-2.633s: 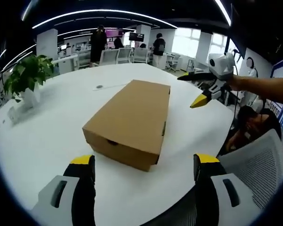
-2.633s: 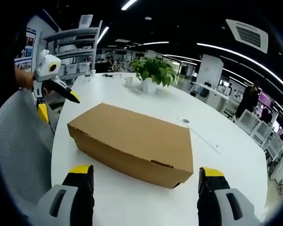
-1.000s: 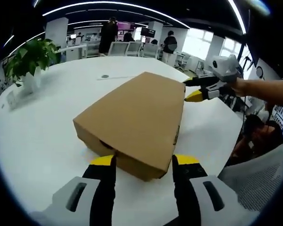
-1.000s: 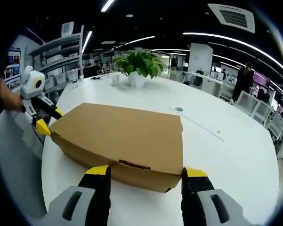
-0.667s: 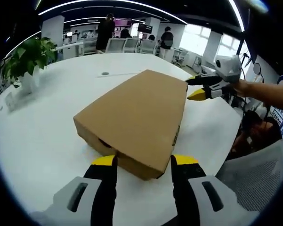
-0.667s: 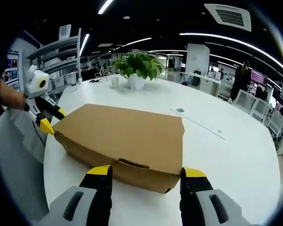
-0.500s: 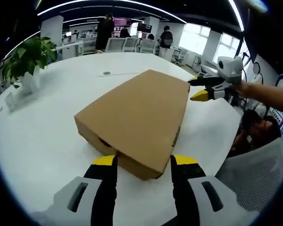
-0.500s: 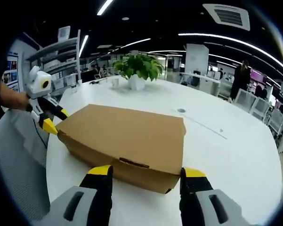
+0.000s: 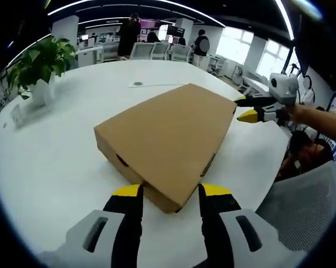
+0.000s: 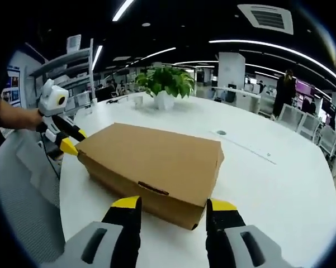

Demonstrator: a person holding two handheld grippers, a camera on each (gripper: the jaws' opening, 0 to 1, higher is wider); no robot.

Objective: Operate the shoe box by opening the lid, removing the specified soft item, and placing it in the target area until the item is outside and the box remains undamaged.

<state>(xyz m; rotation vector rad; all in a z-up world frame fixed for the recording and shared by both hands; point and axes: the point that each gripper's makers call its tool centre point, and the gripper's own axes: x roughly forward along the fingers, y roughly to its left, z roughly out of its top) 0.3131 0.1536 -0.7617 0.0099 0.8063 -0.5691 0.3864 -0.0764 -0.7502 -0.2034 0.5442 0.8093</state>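
Shoe box (image 9: 170,134), plain matte brown cardboard with crisp edges and lid closed, sits mid white round bench (image 9: 56,162). We judge each hand-held gripper is posted at 1 opposite corner to brace it for lifting the lid. Left hand-held gripper (image 9: 169,192) and right hand-held gripper (image 10: 171,205) stand partly apart, yellow tips flanking a corner; contact unclear.

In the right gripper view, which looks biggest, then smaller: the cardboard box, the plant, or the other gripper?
1. Shoe box, by far the biggest.
2. Potted plant.
3. Left gripper, about as big as the plant, so their order is unsure. The plant sits farther from the camera, so it may really be bigger.
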